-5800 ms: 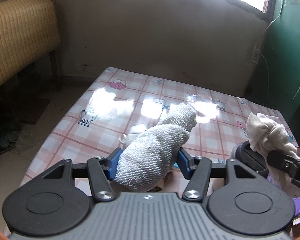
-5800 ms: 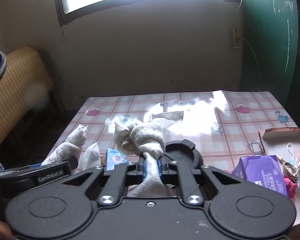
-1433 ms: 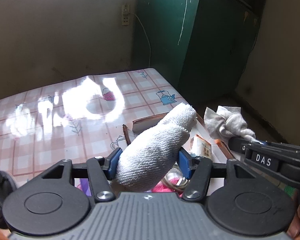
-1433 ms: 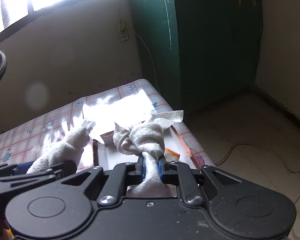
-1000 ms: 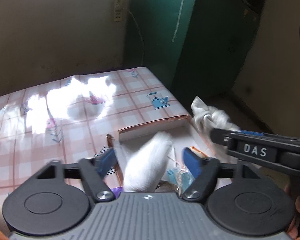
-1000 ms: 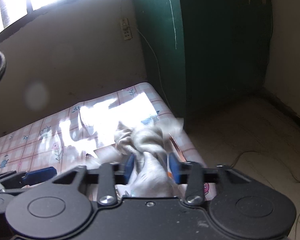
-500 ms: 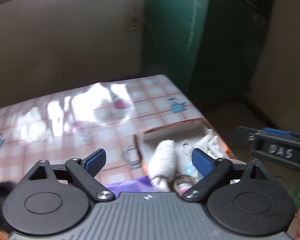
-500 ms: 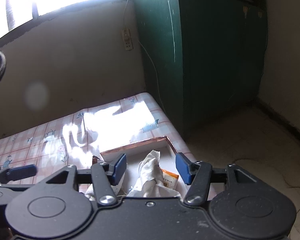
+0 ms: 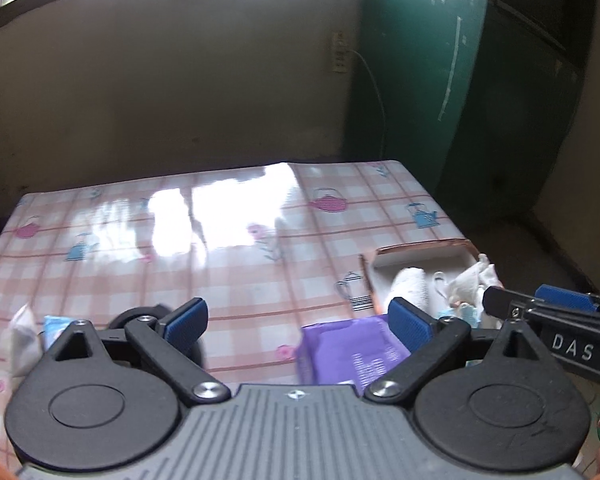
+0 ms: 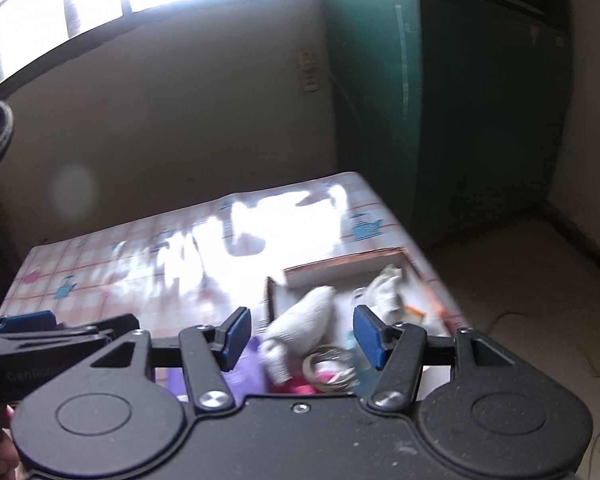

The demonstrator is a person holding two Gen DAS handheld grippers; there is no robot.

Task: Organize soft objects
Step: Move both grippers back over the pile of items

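A rolled white towel (image 10: pixel 304 320) and a knotted white cloth (image 10: pixel 384 290) lie in a shallow cardboard box (image 10: pixel 340 266) at the table's right edge. In the left wrist view the towel (image 9: pixel 410 284), the cloth (image 9: pixel 474 278) and the box (image 9: pixel 420 249) show at the right. My left gripper (image 9: pixel 298 318) is open and empty above the table, left of the box. My right gripper (image 10: pixel 300 334) is open and empty just above and behind the box; its finger (image 9: pixel 564 300) shows in the left wrist view.
A purple soft pack (image 9: pixel 348 350) lies next to the box. A blue-and-white packet (image 9: pixel 54 330) and a white pouch (image 9: pixel 20 336) lie at the table's left front. The box also holds a ring-shaped item (image 10: pixel 330 366), something pink and small packets. A green cabinet (image 9: pixel 480 80) stands right of the table.
Both grippers opened and let the towel and the knotted cloth drop into the box. Both have since pulled back; the left one swung left over the table.
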